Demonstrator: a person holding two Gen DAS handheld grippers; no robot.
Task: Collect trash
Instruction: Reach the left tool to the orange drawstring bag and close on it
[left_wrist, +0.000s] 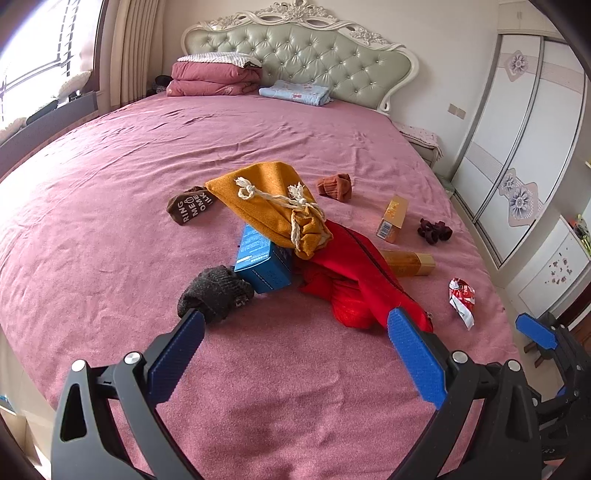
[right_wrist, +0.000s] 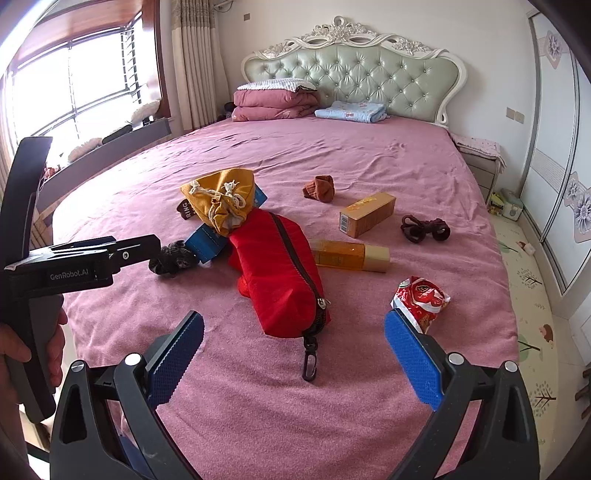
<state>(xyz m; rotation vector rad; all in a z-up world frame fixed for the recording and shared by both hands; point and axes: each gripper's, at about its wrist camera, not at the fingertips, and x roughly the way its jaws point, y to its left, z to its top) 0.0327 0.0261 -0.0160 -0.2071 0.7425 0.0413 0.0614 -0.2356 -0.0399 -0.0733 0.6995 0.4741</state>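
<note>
A crumpled red-and-white wrapper (left_wrist: 461, 299) (right_wrist: 421, 299) lies on the pink bed near its right edge. It sits just beyond the right fingertip of my right gripper (right_wrist: 293, 325), which is open and holds nothing. My left gripper (left_wrist: 295, 332) is also open and empty, low over the bedspread. Its left fingertip is close to a grey sock (left_wrist: 214, 291). An orange box (right_wrist: 367, 214), an amber bottle (right_wrist: 351, 254) and a blue box (left_wrist: 262, 264) lie farther in.
A red zip pouch (right_wrist: 280, 269) and a yellow drawstring bag (left_wrist: 269, 210) lie over the blue box. Two brown socks (left_wrist: 192, 206) (left_wrist: 334, 186) and a dark cord (right_wrist: 424, 227) are scattered around. Folded bedding sits at the headboard (right_wrist: 351, 70). A hand (right_wrist: 22, 350) holds the left gripper's handle.
</note>
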